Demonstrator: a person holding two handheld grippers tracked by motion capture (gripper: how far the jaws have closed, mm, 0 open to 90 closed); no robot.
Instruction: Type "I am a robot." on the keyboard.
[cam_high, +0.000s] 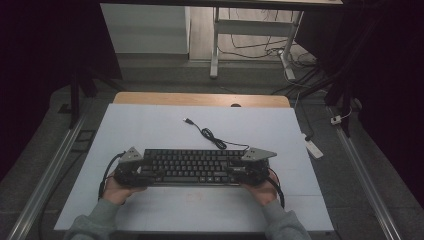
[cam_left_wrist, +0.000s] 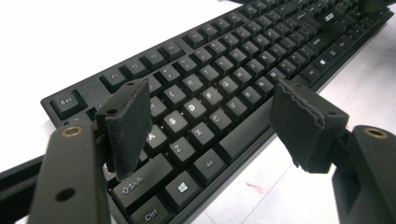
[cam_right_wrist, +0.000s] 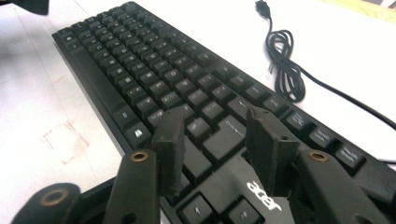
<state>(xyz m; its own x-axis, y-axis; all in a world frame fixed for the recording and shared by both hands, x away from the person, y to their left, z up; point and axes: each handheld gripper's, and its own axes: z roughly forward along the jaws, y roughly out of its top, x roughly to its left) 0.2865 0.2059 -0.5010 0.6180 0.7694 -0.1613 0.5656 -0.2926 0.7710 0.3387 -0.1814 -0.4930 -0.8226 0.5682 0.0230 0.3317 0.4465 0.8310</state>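
Keyboard (cam_high: 192, 166) flat on worktop (cam_high: 150, 130); both ends hidden under hands. Left hand-held gripper (cam_left_wrist: 215, 123) open above keys. Right hand-held gripper (cam_right_wrist: 215, 144) open above keys, touching nothing.

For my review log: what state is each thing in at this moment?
keyboard: flat on the table, keys up
cable: loosely bundled behind the keyboard, plug free
left gripper: open, over the keyboard's left end
right gripper: open, over its right end
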